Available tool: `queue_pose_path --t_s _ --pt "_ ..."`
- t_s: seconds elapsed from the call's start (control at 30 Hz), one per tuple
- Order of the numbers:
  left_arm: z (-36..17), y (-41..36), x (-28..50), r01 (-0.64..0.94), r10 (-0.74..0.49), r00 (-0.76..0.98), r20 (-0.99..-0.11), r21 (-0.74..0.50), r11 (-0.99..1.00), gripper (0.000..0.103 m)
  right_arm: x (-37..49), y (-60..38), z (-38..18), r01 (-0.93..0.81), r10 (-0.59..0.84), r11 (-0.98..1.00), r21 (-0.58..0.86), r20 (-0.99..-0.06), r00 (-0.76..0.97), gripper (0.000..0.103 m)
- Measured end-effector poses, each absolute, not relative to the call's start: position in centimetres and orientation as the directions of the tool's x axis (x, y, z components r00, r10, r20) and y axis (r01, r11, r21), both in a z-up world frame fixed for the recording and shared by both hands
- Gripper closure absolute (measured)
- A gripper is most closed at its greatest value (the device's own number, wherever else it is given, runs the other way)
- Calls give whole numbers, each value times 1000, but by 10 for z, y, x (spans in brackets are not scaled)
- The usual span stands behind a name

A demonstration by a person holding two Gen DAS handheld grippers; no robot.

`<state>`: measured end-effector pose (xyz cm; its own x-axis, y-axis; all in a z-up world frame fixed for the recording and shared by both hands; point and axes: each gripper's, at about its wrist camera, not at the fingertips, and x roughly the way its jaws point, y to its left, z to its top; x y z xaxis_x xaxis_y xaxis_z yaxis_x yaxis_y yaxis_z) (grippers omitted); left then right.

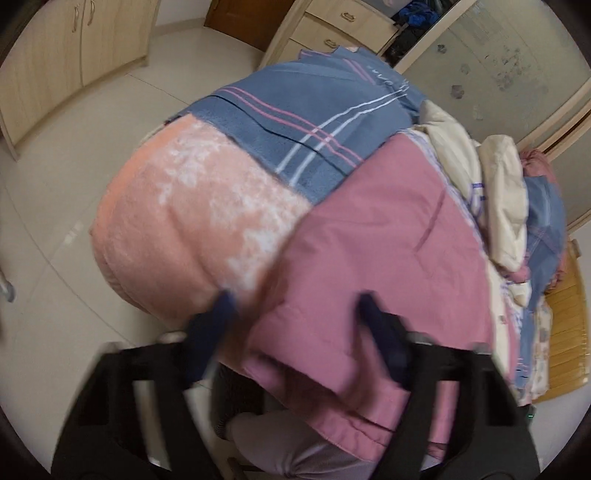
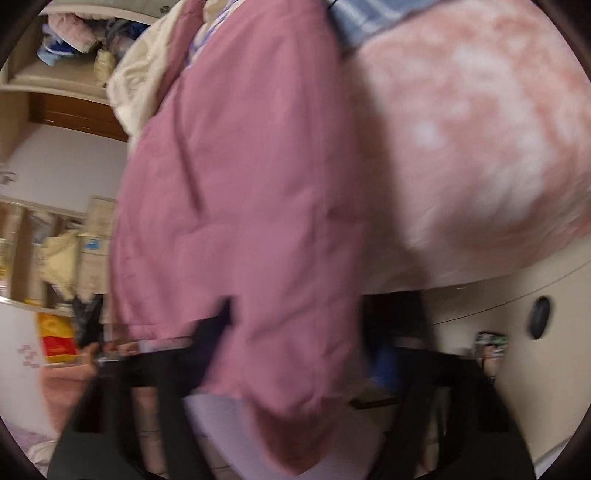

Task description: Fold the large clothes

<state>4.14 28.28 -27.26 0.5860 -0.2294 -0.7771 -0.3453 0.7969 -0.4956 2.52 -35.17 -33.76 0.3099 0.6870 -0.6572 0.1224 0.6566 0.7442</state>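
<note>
A large pink padded garment (image 1: 388, 251) lies over the near edge of a bed and hangs off it. My left gripper (image 1: 295, 306) is open, its dark blue fingers (image 1: 218, 317) wide apart either side of the garment's hanging edge, not closed on it. In the right wrist view the same pink garment (image 2: 236, 206) hangs down between the spread fingers of my right gripper (image 2: 295, 325), which is open. The left finger (image 2: 218, 325) is dark and blurred; the right one is partly hidden behind the cloth.
A peach fleece blanket (image 1: 184, 218) and a blue striped blanket (image 1: 306, 122) cover the bed. Cream clothes (image 1: 502, 192) are piled at its far right. Wooden cabinets (image 1: 66, 59) and drawers (image 1: 332, 29) stand on the tiled floor (image 1: 48, 258). Shelves with clutter (image 2: 55, 240) are at the left.
</note>
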Motion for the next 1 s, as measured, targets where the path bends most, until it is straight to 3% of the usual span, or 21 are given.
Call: queue_pose_path --t_s 0.03,0.07,0.2,0.33,0.5,0.63,0.73,0.83,0.97,1.0 --pt "-271 286 42 -336 -263 596 -759 -533 776 73 24 -350 -336 123 700 638 760 -639 319 89" --pt "-269 288 41 -296 -328 612 -720 -593 749 92 22 -350 -331 111 710 625 773 -622 331 95" --pt "-251 291 37 -221 -393 659 -641 -665 714 93 19 -355 -298 15 783 524 851 -489 384 97" --pt "-206 287 46 -44 -510 735 -447 -782 622 93 27 -365 -229 -162 831 414 896 -299 468 97" --pt "-132 273 99 61 -524 762 -379 -765 641 93 76 -382 -139 -310 811 387 868 -161 562 97" --pt "-74 262 167 70 -486 790 -373 -733 677 91 148 -399 -101 -316 758 397 862 -113 643 97" --pt "-51 248 233 3 -417 792 -445 -681 732 83 214 -417 -93 -256 701 425 869 -137 699 97" --pt "-50 229 293 -69 -343 791 -507 -630 773 74 277 -416 -103 -158 631 498 853 -231 741 94" --pt "-77 222 328 -135 -291 820 -494 -660 739 37 355 -422 -159 46 580 531 846 -403 708 83" --pt "-85 220 328 -186 -225 830 -510 -634 751 34 364 -423 -171 74 583 522 850 -419 697 82"
